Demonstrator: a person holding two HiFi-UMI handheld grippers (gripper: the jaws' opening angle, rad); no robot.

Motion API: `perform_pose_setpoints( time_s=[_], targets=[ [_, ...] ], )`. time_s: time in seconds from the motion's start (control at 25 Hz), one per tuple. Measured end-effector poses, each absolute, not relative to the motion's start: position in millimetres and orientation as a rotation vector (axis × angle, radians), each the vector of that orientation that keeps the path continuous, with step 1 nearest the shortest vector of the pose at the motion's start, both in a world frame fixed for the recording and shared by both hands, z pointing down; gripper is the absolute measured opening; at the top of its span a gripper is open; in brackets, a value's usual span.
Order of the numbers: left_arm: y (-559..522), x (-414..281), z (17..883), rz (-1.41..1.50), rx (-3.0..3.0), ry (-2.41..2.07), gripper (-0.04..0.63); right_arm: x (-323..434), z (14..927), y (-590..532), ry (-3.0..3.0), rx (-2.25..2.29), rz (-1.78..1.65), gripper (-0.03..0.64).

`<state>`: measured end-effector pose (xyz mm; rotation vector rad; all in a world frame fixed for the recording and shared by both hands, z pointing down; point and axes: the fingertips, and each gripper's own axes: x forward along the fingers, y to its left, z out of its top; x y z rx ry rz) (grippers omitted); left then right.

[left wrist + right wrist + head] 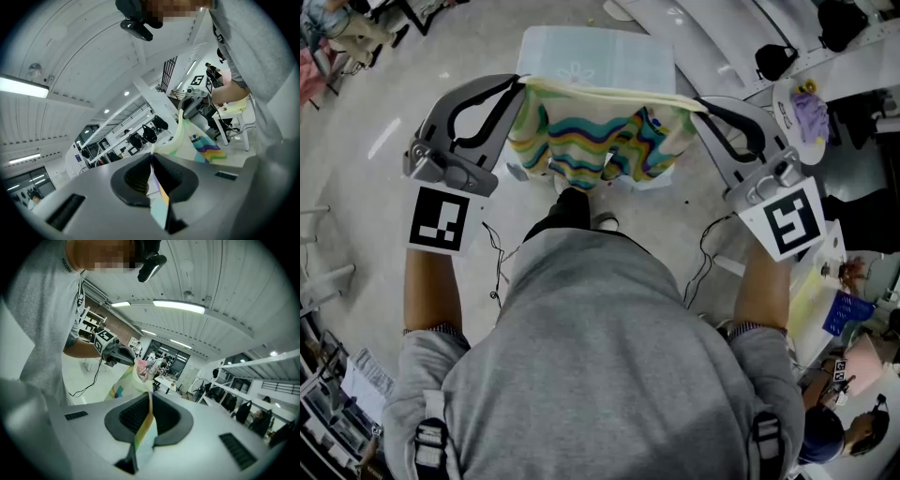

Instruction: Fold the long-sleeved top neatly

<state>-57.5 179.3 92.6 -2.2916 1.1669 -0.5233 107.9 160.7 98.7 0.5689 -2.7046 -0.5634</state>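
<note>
1. The person stands with both arms out in front, a hand-held gripper in each hand, and the long-sleeved top [591, 141] hangs in the air between the two.
2. The left hand-held gripper [517, 89] is clenched on the top's pale upper edge at its left end. In the left gripper view a thin fold of the colourful cloth is pinched between the dark jaws [152, 176] and comes out below them.
3. The right hand-held gripper [701, 105] is clenched on the same edge at the other end. In the right gripper view its jaws [147, 416] are closed on a strip of the striped cloth.
4. That upper edge runs almost taut from one gripper to the other, and the rest of the top sags below it in loose folds of wavy green, yellow, blue and pink bands.
5. The top is held clear of the pale blue counter [609, 56], which stands just beyond it as seen from the head view; whether the hanging cloth brushes the counter's near edge I cannot tell.
6. Each gripper carries its marker cube, one [439, 218] above the left forearm and one [792, 220] above the right.
7. The person wears a grey sweatshirt [600, 356], and a shoe [605, 222] shows on the floor [375, 112] under the hanging cloth.
</note>
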Motion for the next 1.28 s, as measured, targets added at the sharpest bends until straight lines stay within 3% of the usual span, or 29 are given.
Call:
perform_pose_setpoints(
  time_s=[0.48, 1.28],
  targets=[
    [131.3, -60.8, 203.5, -0.657, -2.462, 1.208, 0.035, 114.5, 213.5, 121.3, -2.55, 0.49, -0.39, 0.034],
    [-89.5, -89.2, 345.2, -0.88, -2.619, 1.151, 0.035, 91.2, 342.2, -86.3, -2.353, 0.542, -0.2, 0.034]
  ],
)
